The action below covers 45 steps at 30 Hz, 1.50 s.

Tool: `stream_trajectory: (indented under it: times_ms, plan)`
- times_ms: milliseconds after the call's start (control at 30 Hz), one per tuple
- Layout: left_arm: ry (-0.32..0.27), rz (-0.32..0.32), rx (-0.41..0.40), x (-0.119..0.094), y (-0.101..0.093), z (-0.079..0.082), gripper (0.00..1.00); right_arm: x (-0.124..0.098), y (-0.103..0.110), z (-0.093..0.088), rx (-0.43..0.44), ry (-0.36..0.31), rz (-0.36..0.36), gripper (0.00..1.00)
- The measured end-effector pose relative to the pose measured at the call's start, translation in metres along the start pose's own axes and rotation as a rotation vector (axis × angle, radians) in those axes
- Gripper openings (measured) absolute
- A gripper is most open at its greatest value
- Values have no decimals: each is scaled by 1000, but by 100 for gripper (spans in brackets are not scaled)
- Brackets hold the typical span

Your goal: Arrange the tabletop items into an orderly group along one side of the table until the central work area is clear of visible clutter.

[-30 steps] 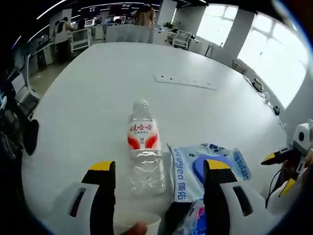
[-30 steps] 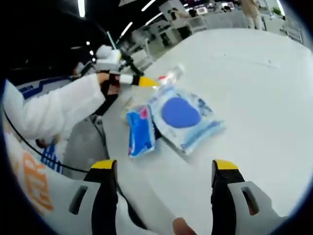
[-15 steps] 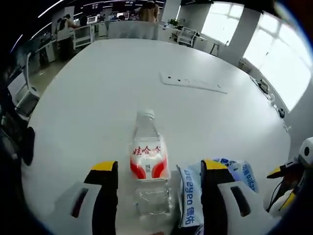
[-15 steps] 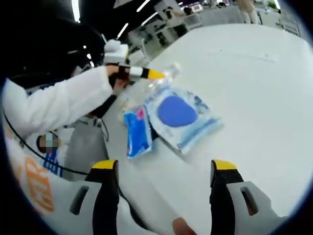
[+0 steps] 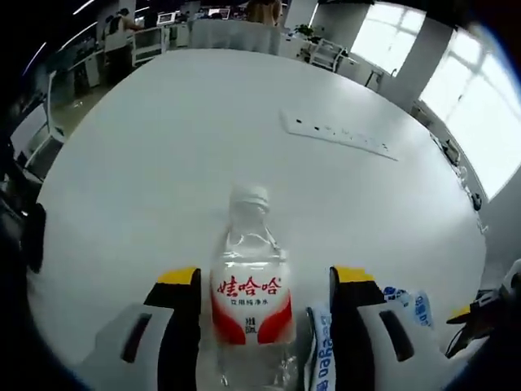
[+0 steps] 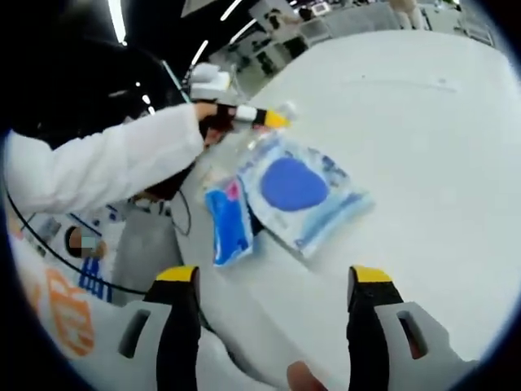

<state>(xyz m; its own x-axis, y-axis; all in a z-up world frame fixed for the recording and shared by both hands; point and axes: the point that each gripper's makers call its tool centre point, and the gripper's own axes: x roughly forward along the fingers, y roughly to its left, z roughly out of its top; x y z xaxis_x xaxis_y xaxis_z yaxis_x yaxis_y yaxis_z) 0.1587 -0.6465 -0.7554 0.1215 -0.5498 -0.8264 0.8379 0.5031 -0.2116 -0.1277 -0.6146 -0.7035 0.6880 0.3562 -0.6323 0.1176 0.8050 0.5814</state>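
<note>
Desk (image 5: 163, 147): wide, white, bare across the upper half of the left gripper view; the clutter sits bunched at one edge, which suits a tidy row there
Big pouch (image 6: 303, 191): blue-and-white, flat at centre of the right gripper view, just beside the desk edge; the left gripper view catches only a corner at lower right
Small packet (image 6: 229, 226): blue, tucked against the pouch's left side, at the desk edge
Water bottle (image 5: 251, 314): clear, red label, lying between the jaws at lower centre, cap pointing up the frame
Left tongs (image 5: 257, 326): straddling the bottle, apparently lined up to take it; clamped or not, I cannot tell
Right tongs (image 6: 269, 314): spread wide, holding nothing, hovering near the pouch
</note>
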Motion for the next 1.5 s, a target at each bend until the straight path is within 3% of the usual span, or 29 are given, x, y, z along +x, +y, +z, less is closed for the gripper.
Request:
stream_trajectory:
  times_ms: [200, 500, 567, 800, 1000, 1133, 1233, 1267, 1433, 1500]
  plan:
    - [9, -3, 2, 7, -3, -2, 59, 3, 0, 1, 19, 3, 10, 72]
    - [-10, 92, 86, 6, 8, -2, 45, 1, -4, 1, 48, -10, 8, 71]
    - [-15, 82, 45, 5, 7, -1, 44, 0, -5, 2, 51, -13, 5, 71]
    - [-5, 89, 23, 5, 9, 0, 42, -3, -6, 2, 67, -24, 1, 71]
    - [-94, 113, -9, -10, 16, 8, 40, -12, -9, 6, 84, -55, -10, 71]
    - [-172, 125, -17, -30, 24, 24, 39, -13, -9, 8, 91, -64, -11, 70]
    - [-246, 147, -30, -48, 34, 37, 39, -14, -4, 11, 80, -75, -5, 70]
    - [-302, 162, -46, -57, 39, 45, 38, -14, -3, 12, 77, -77, -3, 70]
    - [-448, 193, -99, -91, 54, 66, 38, -15, 5, 11, 56, -81, 7, 70]
    - [-498, 172, -87, -102, 55, 78, 39, -16, 7, 10, 52, -80, 10, 71]
